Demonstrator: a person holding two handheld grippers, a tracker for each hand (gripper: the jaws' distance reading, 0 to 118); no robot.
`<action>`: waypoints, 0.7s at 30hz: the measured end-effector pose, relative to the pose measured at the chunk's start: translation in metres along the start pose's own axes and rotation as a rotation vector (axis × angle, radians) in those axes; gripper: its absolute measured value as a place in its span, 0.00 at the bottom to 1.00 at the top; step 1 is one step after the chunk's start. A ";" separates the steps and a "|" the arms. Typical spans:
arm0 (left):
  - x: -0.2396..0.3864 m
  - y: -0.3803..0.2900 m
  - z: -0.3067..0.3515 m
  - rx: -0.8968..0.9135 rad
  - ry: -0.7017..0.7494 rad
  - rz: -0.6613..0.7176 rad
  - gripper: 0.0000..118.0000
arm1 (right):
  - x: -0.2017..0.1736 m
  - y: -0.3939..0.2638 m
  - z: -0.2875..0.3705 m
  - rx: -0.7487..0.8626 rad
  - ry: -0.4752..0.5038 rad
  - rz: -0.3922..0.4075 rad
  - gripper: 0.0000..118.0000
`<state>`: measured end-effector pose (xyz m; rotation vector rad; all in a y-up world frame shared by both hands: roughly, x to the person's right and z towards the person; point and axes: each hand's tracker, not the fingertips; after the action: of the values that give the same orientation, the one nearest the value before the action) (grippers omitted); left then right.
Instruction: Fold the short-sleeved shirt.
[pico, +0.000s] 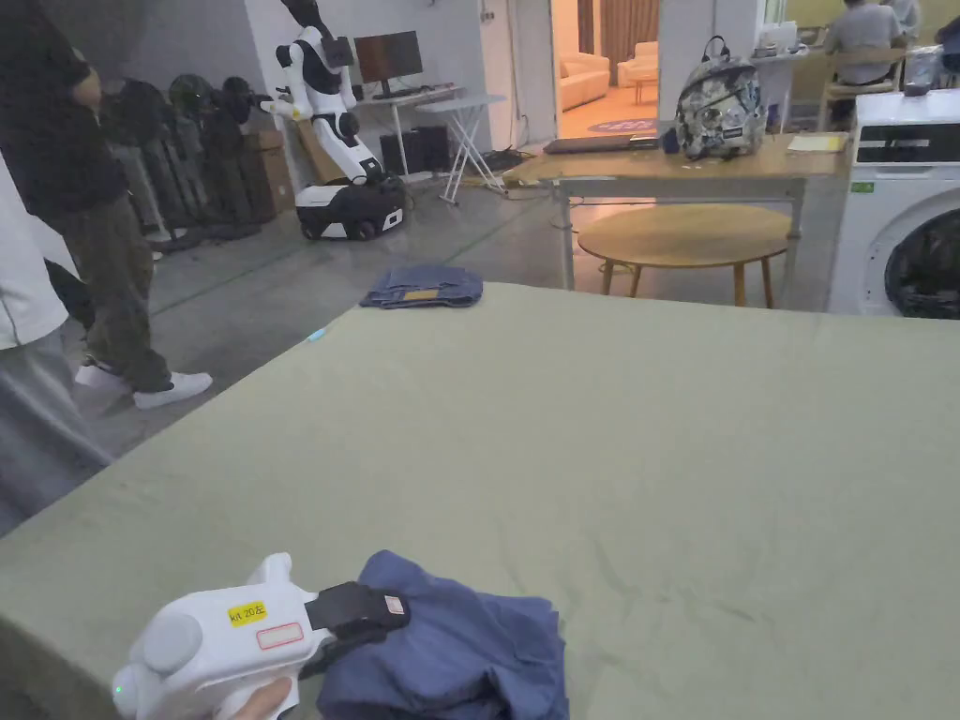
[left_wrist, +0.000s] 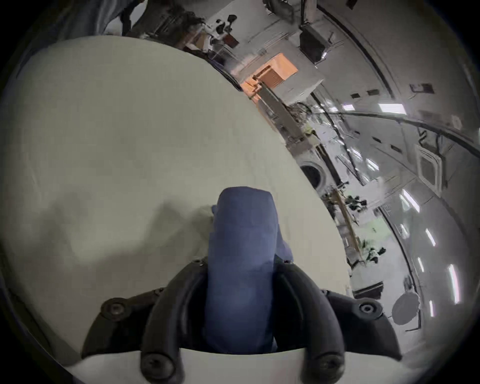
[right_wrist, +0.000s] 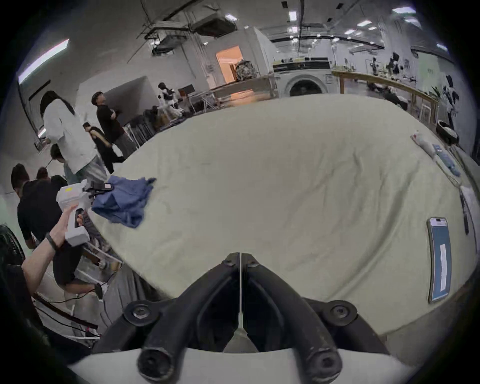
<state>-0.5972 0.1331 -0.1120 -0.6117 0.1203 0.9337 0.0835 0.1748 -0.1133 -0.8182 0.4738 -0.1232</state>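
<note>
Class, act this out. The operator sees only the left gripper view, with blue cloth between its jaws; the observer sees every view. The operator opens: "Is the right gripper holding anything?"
Observer: No. The right gripper is shut on nothing, above the near edge of the sheet.
Operator: How does the shirt lie?
Observer: The shirt is a crumpled heap at the sheet's left edge. The left gripper pinches its outer end.
Operator: Is anything else on the sheet?
Observer: A phone lies flat near the right edge, far from the shirt.
</note>
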 end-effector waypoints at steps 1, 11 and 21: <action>-0.006 0.009 -0.004 -0.007 -0.001 -0.015 0.27 | 0.000 -0.001 -0.001 -0.008 -0.005 -0.002 0.00; 0.058 0.011 0.079 0.279 0.246 -0.335 0.77 | 0.014 0.013 0.010 0.070 -0.070 0.034 0.00; 0.227 -0.090 0.155 0.587 -0.041 -0.877 0.29 | 0.007 0.069 0.057 0.417 -0.195 0.124 0.00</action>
<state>-0.4148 0.3401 -0.0250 -0.0573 0.0704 0.0362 0.1104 0.2586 -0.1323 -0.3858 0.2983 -0.0243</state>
